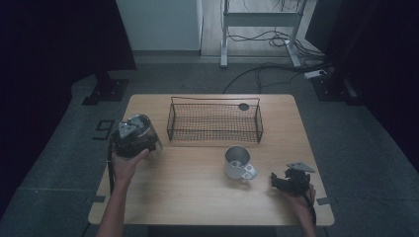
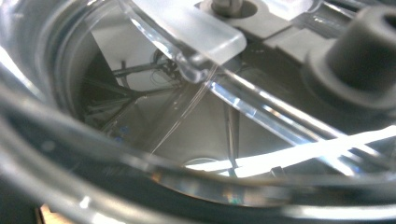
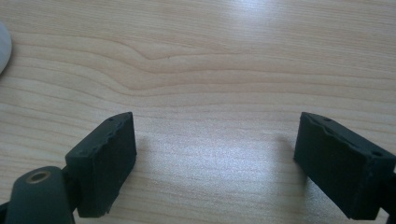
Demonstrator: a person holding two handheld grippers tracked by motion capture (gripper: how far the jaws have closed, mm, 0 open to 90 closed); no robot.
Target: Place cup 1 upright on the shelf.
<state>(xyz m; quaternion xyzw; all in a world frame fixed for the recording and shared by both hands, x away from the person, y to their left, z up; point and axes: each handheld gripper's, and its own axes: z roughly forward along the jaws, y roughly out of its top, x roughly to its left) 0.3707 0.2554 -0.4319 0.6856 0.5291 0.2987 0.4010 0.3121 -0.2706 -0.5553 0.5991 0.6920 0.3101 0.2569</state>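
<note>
glass jug (image 1: pixel 138 136) pinched in left claw (image 1: pixel 129 132) at table's (image 1: pixel 197 197) left edge; right claw (image 3: pixel 215 154) spread, empty, near right edge.

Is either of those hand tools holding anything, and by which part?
The left gripper holds a clear glass jug near its rim; the exact grip spot can't be told. The right gripper is open over the table, holding nothing.

The glass jug (image 1: pixel 141 134) at the left hand-held gripper (image 1: pixel 127 132) is clear and glossy, with a frosted plastic lid tab (image 2: pixel 196 32). The bench (image 3: pixel 210 60) under the right hand-held gripper (image 3: pixel 215 158) is pale matt wood with visible grain. Its pads (image 3: pixel 105 163) look matt black rubber. Beyond it, the mug (image 1: pixel 237 163) is brushed metal and the basket (image 1: pixel 215 121) is dark wire.
</note>
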